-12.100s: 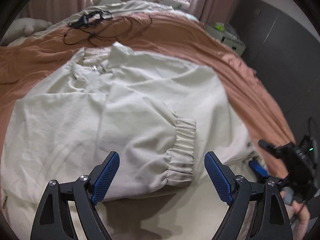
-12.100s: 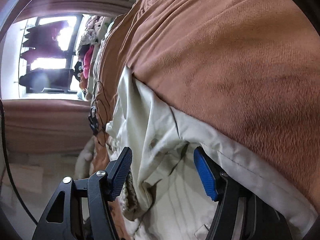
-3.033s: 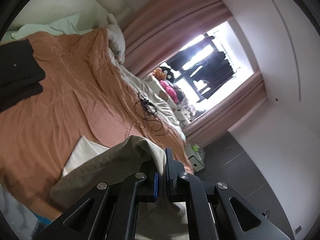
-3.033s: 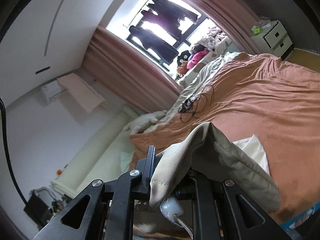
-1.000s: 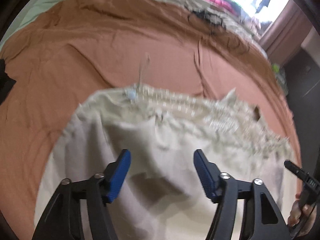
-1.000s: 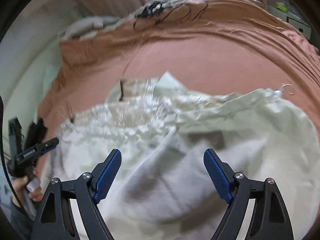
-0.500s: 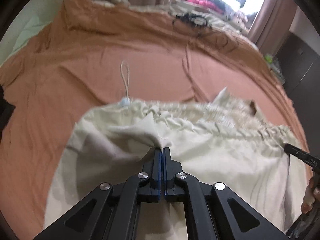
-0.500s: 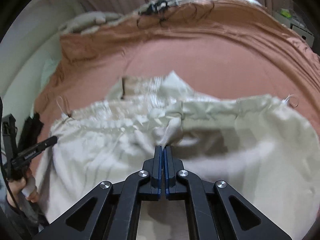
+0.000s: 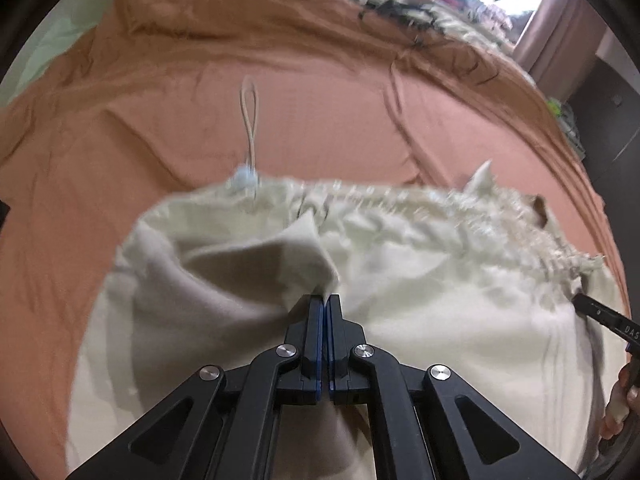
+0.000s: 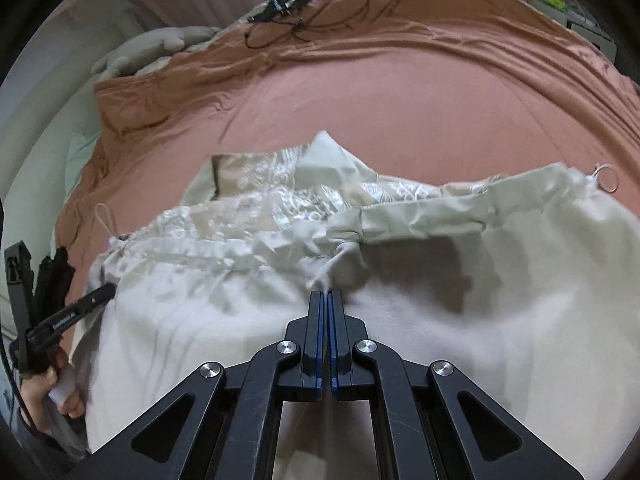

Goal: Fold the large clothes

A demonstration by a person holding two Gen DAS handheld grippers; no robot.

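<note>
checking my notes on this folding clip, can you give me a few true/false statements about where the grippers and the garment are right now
1. Both grippers are shut on the garment. True: the left gripper and the right gripper each pinch a peak of the garment.
2. The garment lies on a blue sheet. False: the bedspread is rust orange.
3. A drawstring loop lies on the bedspread past the garment's far edge. True.
4. The garment is black. False: it is pale beige.
5. A tangle of black cables lies at the far end of the bed. True.
6. The garment hangs in the air, clear of the bed. False: it lies spread on the bedspread.
</note>
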